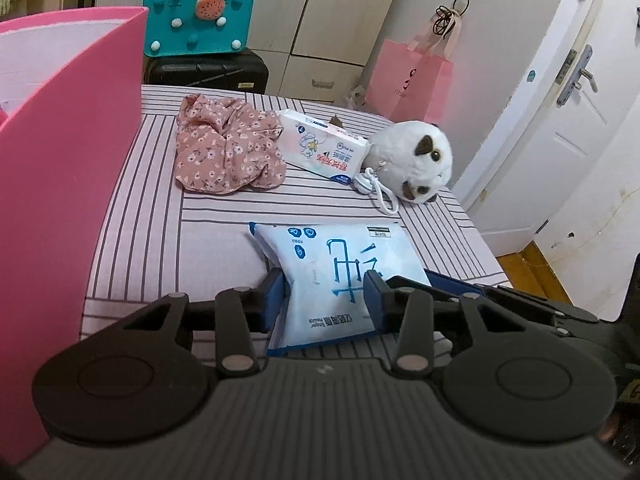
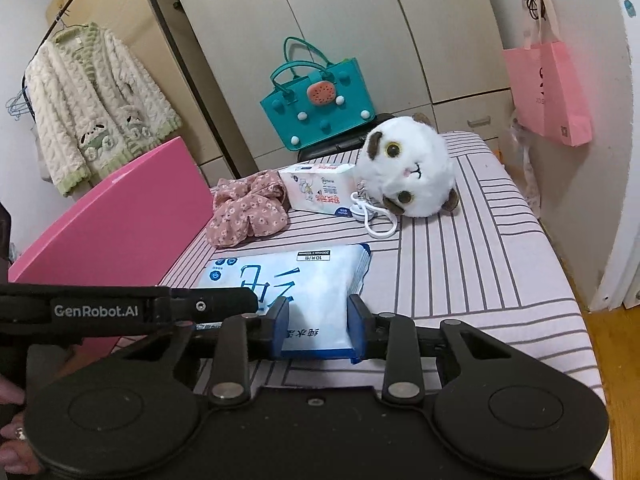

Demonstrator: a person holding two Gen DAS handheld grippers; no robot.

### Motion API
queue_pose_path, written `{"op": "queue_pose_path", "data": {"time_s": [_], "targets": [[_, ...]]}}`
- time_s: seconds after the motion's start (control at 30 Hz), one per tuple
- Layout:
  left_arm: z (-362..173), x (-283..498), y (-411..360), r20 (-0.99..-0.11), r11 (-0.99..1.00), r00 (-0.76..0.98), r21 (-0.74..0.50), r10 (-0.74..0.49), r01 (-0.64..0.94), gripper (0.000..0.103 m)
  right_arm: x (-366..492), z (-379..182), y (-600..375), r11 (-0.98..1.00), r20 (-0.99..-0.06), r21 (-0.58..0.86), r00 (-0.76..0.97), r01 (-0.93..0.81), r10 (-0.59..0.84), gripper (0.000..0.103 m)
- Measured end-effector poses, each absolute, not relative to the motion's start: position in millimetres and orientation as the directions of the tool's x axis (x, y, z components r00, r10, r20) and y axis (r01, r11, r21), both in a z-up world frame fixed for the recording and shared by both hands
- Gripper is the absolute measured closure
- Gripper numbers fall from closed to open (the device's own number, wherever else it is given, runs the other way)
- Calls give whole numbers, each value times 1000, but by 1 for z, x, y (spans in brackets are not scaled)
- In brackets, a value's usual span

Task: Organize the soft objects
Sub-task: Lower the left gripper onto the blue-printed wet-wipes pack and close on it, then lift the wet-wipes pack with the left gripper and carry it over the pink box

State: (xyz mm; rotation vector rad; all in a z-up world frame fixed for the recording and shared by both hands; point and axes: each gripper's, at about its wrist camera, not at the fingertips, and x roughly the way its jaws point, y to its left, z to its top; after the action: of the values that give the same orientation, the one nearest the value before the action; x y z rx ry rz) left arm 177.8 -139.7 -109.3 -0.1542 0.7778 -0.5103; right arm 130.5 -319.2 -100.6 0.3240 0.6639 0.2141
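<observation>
A white-and-blue wipes pack [image 1: 340,256] [image 2: 288,276] lies on the striped bed sheet [image 1: 160,240]. My left gripper [image 1: 325,300] is shut on its near left part, and the blue pads pinch the pack into a waist. My right gripper [image 2: 319,328] is shut on the pack's near right end. A tall pink bin [image 1: 60,160] [image 2: 120,232] stands at the left. Farther back lie a pink floral cloth [image 1: 228,148] [image 2: 248,208], a small tissue pack [image 1: 320,146] [image 2: 320,188] and a white plush cat head [image 1: 416,160] [image 2: 412,168] with a white cord.
Behind the bed, a teal handbag [image 1: 198,20] sits on a black suitcase [image 1: 206,70] in front of wardrobe doors. A pink paper bag [image 1: 412,80] hangs at the right near a white door [image 1: 560,120]. A fuzzy cardigan [image 2: 92,108] hangs at the left. The bed's right edge drops to wooden floor.
</observation>
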Motion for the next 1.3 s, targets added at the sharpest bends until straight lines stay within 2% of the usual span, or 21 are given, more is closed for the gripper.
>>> {"op": "queue_pose_path", "data": {"time_s": [0.3,0.7,0.93,1.3], "targets": [[-100,156,-137,-653,868,581,-282,-485,408,62,114,-96,-317,912,-579,404,750,-76,319,65],[-94,134,-126,-676,857,541,-299,-501,420,62,90,-86,-307,914,-610,397,719,-87,333,63],[-94,125,-107,-700,859,513,-310,-497,408,62,77,-80,-299,889,-615,427,666,-167,421,63],[-85,108,-70,-731,820,400,-391,-553,418,62,59,-57,-281,876,-635,399,608,-271,477,61]]}}
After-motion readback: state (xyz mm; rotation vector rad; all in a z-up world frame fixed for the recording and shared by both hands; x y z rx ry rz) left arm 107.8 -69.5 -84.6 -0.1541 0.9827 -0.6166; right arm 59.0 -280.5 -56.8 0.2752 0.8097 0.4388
